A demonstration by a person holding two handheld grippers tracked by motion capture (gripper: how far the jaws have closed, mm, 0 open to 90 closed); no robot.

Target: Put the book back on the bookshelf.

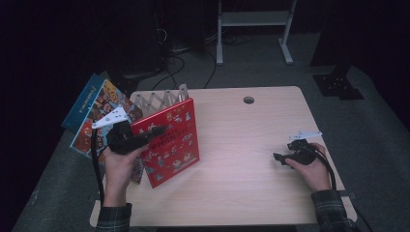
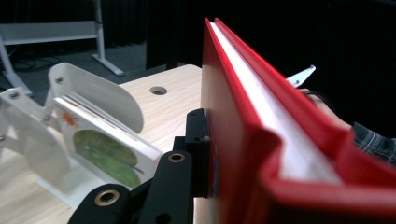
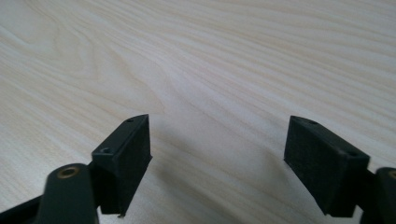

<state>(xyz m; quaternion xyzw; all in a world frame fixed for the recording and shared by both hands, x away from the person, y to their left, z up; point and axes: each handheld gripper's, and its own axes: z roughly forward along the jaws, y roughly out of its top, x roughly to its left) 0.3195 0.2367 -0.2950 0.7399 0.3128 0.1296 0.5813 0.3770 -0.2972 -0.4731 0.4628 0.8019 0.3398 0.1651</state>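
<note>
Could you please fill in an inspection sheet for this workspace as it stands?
Surface: pale wooden table, with a round hole near its far edge.
Job's things: red book, upright; white rack behind it holds another book.
Clutter: picture books off the table's left edge.
Grippers: left gripper shut on the red book; right gripper open, low over bare wood.
Cables: black cable trailing from the left gripper.
Surroundings: dark floor, white stand.

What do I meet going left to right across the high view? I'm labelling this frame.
Blue book → left gripper → red book in its jaws → hole in the table → right gripper, open, resting low over the bare wood.
</note>
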